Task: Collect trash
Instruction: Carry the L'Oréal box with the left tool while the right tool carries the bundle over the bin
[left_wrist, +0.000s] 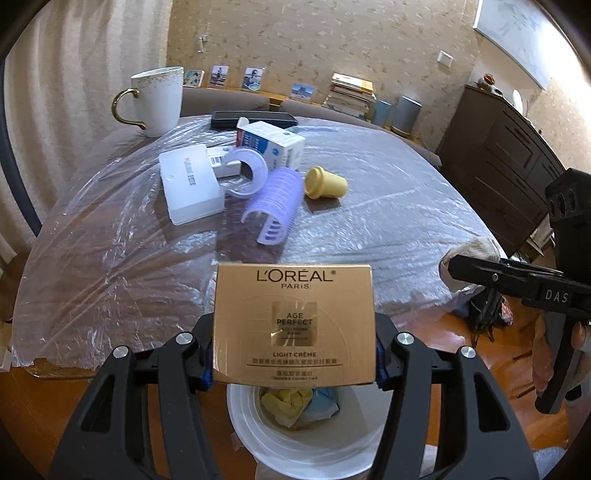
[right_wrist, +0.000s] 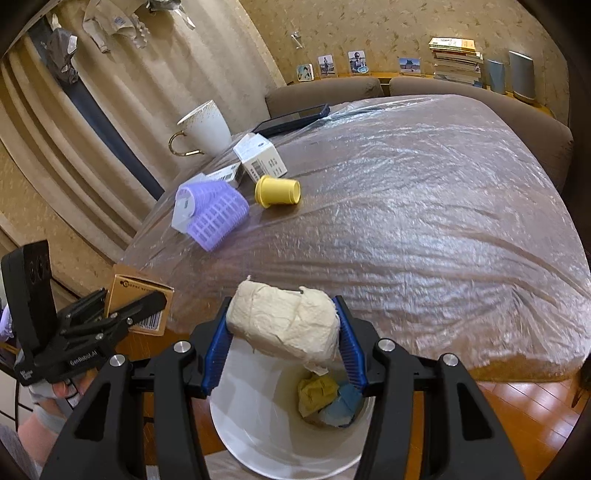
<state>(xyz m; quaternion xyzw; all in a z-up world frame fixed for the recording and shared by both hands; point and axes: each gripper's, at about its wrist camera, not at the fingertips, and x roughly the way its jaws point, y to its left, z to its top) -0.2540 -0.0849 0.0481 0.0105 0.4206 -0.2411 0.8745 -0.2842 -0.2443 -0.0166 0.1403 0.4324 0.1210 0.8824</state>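
Both my grippers hang over the white trash bin (right_wrist: 258, 417) beside the plastic-covered table (right_wrist: 424, 221), each loaded. My left gripper (left_wrist: 293, 354) clamps a gold L'Oréal cream box (left_wrist: 293, 321) between its jaws at a middling width; my right gripper (right_wrist: 284, 343) squeezes a crumpled wad of off-white paper (right_wrist: 284, 321) in narrowly set blue pads (right_wrist: 218, 347). The bin already holds yellow and blue scraps (right_wrist: 325, 397), so I judge collection well under way. Neither load is dropped yet. On the table remain purple hair rollers (left_wrist: 271, 199), a yellow cap (left_wrist: 325, 182), a white-and-blue carton (left_wrist: 275, 142) and a flat white case (left_wrist: 190, 182); which count as trash, I cannot tell. The white mug (left_wrist: 159, 99) looks like a keeper.
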